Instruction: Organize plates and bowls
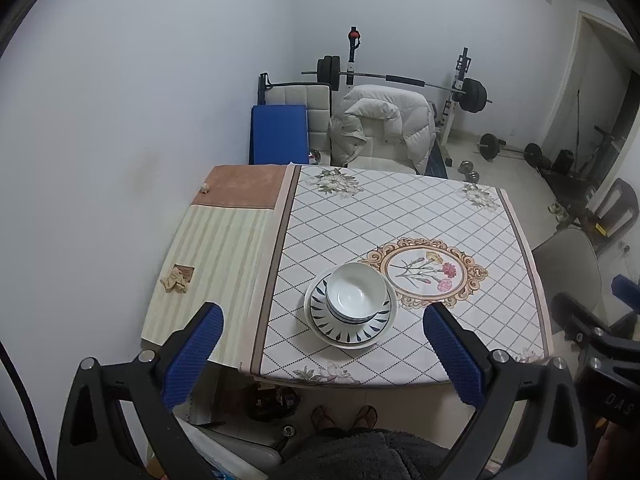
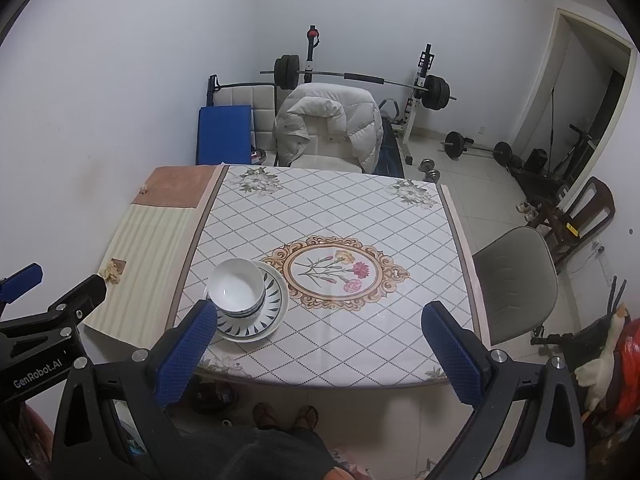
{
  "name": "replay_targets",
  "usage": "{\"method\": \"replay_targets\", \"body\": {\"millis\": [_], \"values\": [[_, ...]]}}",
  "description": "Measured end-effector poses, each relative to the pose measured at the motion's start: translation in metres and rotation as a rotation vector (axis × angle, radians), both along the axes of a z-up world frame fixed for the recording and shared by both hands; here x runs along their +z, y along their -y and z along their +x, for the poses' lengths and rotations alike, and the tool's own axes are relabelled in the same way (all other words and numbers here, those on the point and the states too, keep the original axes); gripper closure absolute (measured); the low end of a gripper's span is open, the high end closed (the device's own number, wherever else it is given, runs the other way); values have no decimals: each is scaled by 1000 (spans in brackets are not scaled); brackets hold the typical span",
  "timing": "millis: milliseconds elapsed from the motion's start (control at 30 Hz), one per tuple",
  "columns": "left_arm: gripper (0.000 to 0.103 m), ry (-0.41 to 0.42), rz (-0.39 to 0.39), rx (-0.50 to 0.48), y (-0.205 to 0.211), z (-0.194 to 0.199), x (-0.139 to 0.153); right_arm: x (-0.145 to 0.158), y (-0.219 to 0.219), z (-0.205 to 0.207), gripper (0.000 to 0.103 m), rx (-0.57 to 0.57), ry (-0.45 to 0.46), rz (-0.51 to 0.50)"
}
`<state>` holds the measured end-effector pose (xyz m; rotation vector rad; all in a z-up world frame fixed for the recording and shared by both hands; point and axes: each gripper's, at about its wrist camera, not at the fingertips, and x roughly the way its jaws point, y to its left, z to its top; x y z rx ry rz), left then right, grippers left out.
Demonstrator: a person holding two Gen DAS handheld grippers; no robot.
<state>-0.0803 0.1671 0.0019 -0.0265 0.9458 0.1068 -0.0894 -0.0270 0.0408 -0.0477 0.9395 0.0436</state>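
White bowls with blue rim lines are nested in a stack on white plates with a dark leaf pattern, near the table's front edge. In the right wrist view the same bowls and plates lie at the front left. My left gripper is held high above the table, open, with nothing between its blue pads. My right gripper is also raised and open, empty. Each gripper shows at the edge of the other's view.
The table carries a diamond-pattern cloth with a flower medallion. A striped mat with crumpled scraps lies left. A jacket-draped chair stands behind, a grey chair to the right. The person's feet show below.
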Motion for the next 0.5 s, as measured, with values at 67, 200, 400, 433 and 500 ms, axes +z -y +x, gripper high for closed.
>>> {"method": "replay_targets", "body": {"millis": [67,200,400,433,500], "values": [[0,-1,-4,-2,-1,0,0,0,-1,0,0,0,0,-3],[0,3,-1,1,-2,0,0,2,0,3,0,0,3,-7],[0,1,9,0,0,0,-1,3,0,4,0,1,1,-9],[0,2,10,0,0,0,-1,4,0,5,0,4,0,-9],[0,6,13,6,0,0,0,6,0,5,0,9,3,-14]]}}
